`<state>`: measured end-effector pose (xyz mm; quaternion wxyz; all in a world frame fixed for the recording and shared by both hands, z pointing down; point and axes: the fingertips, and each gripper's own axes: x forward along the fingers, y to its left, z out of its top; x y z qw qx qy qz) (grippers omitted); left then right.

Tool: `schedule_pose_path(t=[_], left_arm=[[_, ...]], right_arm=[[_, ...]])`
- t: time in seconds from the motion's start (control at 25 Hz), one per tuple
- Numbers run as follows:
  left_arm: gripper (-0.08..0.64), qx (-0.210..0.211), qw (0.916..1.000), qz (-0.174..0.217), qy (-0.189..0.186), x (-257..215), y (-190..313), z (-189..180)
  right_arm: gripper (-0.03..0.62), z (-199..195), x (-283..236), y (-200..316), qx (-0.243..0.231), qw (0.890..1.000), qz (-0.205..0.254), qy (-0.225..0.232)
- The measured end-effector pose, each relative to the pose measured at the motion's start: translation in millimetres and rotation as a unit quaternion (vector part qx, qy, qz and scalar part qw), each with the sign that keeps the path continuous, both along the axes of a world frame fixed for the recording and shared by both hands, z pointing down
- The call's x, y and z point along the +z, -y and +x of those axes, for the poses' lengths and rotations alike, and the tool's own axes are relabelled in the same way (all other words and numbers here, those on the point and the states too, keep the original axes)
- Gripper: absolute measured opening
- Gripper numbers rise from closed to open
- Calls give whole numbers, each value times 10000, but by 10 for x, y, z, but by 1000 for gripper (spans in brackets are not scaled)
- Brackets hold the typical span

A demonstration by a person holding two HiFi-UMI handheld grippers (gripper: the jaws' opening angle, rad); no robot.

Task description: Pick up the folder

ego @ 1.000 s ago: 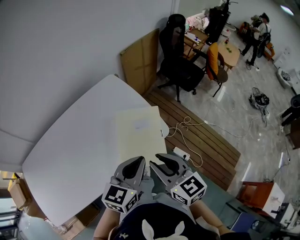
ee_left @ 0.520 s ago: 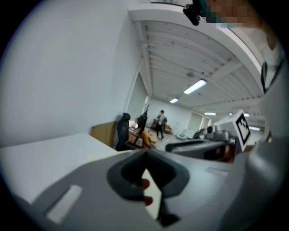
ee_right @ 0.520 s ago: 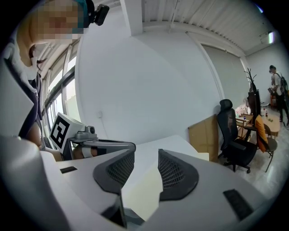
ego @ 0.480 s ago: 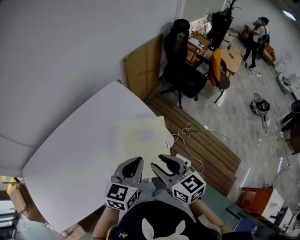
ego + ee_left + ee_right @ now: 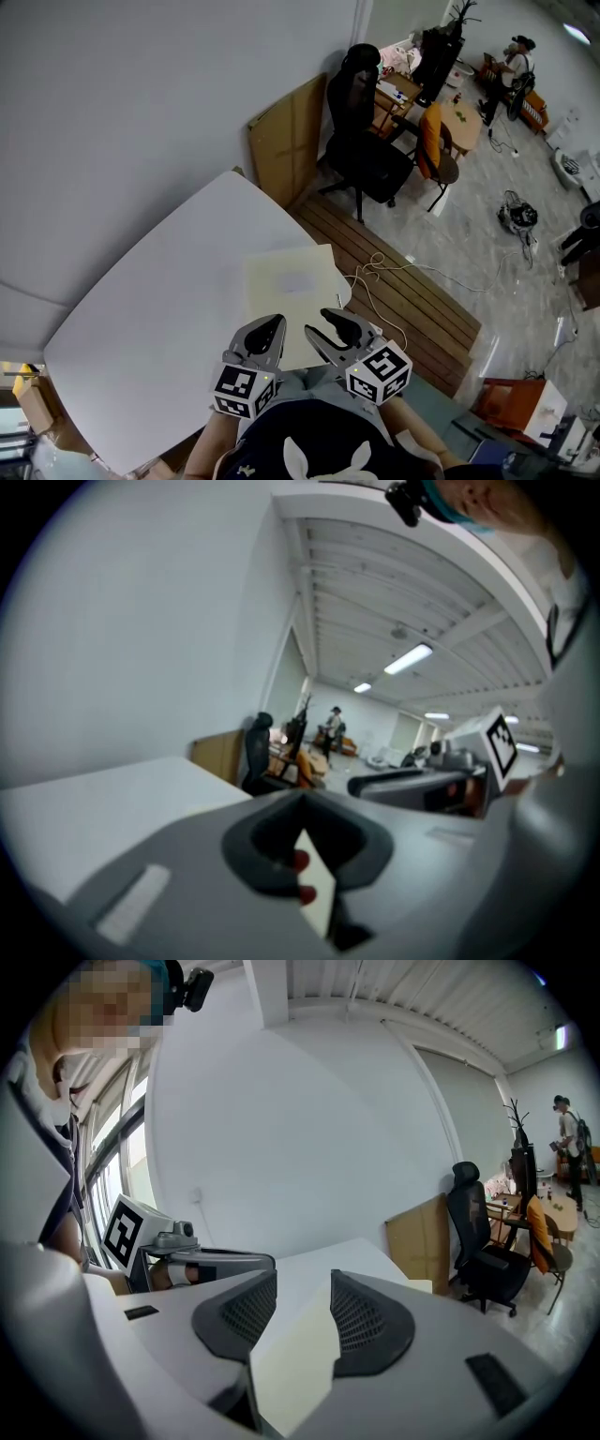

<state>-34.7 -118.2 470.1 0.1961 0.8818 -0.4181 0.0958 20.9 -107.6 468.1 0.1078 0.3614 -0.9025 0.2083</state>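
A cream folder (image 5: pixel 291 286) lies flat on the white table (image 5: pixel 159 291), near the table's right edge. Both grippers hover side by side just short of the folder's near end. My left gripper (image 5: pixel 269 329) is shut, its jaws meeting at the tips (image 5: pixel 302 797) with nothing held. My right gripper (image 5: pixel 330 323) has its jaws apart and opening. In the right gripper view, the folder (image 5: pixel 295 1363) shows below and beyond the gap (image 5: pixel 302 1288), and neither pad touches it.
A black office chair (image 5: pixel 361 122) and a leaning cardboard panel (image 5: pixel 286 127) stand past the table's far corner. Wooden slats (image 5: pixel 412 295) with a white cable (image 5: pixel 375 258) lie right of the table. A person (image 5: pixel 511 66) stands far off.
Both grippers have moved forward and a little down towards the folder's near end. The right gripper's jaws have spread wider. The left gripper has stayed shut.
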Motion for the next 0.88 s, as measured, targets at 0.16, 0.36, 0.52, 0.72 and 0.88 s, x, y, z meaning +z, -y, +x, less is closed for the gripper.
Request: schedule_pose_path(t=[0.16, 0.36, 0.52, 0.72, 0.88], left_arm=[[4, 39, 9999, -104, 46, 85, 25, -11], [6, 92, 9998, -178, 30, 156, 59, -2], [21, 62, 9997, -243, 43, 227, 101, -51], [56, -15, 9996, -259, 122, 321, 145, -81], [104, 28, 9992, -314, 234, 412, 150, -59]], right_arm=[[152, -2, 55, 32, 25, 10000, -69, -33], [163, 35, 172, 74, 67, 9997, -199, -128], [195, 43, 285, 127, 90, 9991, -285, -289], [206, 98, 401, 180, 159, 9984, -432, -313], [210, 162, 473, 201, 227, 9978, -538, -303]])
